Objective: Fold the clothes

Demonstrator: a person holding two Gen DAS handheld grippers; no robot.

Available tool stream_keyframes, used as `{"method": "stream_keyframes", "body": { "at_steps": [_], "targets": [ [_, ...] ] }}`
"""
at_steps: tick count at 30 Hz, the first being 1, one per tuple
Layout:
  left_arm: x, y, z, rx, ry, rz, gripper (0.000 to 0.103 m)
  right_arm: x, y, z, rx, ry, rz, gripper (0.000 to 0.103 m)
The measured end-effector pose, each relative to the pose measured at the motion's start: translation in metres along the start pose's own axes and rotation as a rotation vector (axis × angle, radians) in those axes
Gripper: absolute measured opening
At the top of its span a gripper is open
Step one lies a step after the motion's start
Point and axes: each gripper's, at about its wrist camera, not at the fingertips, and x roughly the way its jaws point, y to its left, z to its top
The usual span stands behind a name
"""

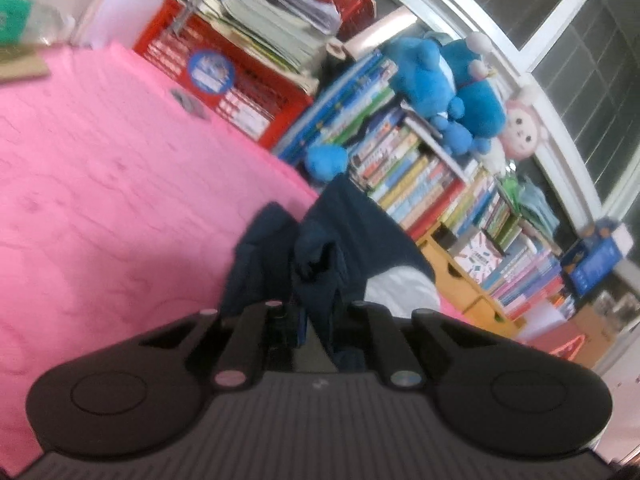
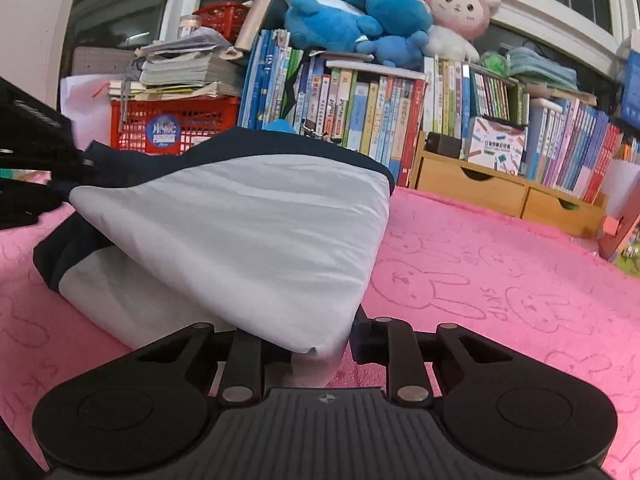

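A white garment with navy trim (image 2: 248,232) lies on the pink bunny-print blanket (image 2: 480,264). Its upper layer is raised off the lower one. My right gripper (image 2: 312,344) is shut on the near white corner; cloth fills the gap between its fingers and covers the left one. In the left wrist view my left gripper (image 1: 316,316) is shut on a bunched navy part of the garment (image 1: 352,232), with a patch of white showing to the right of it. The left gripper (image 2: 74,178) also shows at the left edge of the right wrist view, holding the navy edge.
Behind the blanket's far edge stand rows of books (image 2: 380,112), a red crate (image 2: 192,124) stacked with papers, and wooden drawers (image 2: 472,184). Blue and pink plush toys (image 2: 360,12) sit on top of the books. A pink stand (image 2: 624,220) is at the right.
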Motion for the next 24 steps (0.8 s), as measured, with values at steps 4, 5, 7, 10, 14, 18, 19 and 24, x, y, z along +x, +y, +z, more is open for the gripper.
{"method": "stream_keyframes", "body": {
  "at_steps": [4, 5, 7, 10, 14, 18, 19, 24],
  "targets": [
    [-0.016, 0.004, -0.009, 0.11, -0.015, 0.085, 0.009, 0.0, 0.0, -0.001, -0.028, 0.004, 0.005, 0.025],
    [-0.017, 0.006, -0.011, 0.12, -0.009, 0.107, 0.008, 0.0, 0.001, -0.001, -0.034, 0.005, 0.005, 0.025],
    [-0.022, 0.014, -0.013, 0.107, 0.01, 0.133, 0.006, 0.0, 0.002, -0.002, -0.046, 0.006, 0.005, 0.025],
    [-0.032, 0.02, -0.008, 0.077, 0.032, 0.107, 0.003, 0.0, 0.004, -0.003, -0.055, 0.005, 0.004, 0.026],
    [-0.044, 0.02, 0.002, 0.004, 0.074, -0.067, 0.016, 0.001, 0.003, -0.003, -0.049, 0.008, 0.005, 0.026],
    [-0.031, 0.021, 0.0, -0.093, 0.203, -0.217, 0.037, 0.0, 0.002, -0.003, -0.048, 0.01, 0.007, 0.026],
    [-0.025, 0.022, -0.004, -0.117, 0.233, -0.237, 0.04, 0.0, 0.001, -0.004, -0.046, 0.011, 0.008, 0.026],
    [0.006, 0.029, -0.016, -0.253, 0.251, -0.212, 0.045, 0.001, 0.001, -0.005, -0.043, 0.012, 0.009, 0.026]
  ]
}}
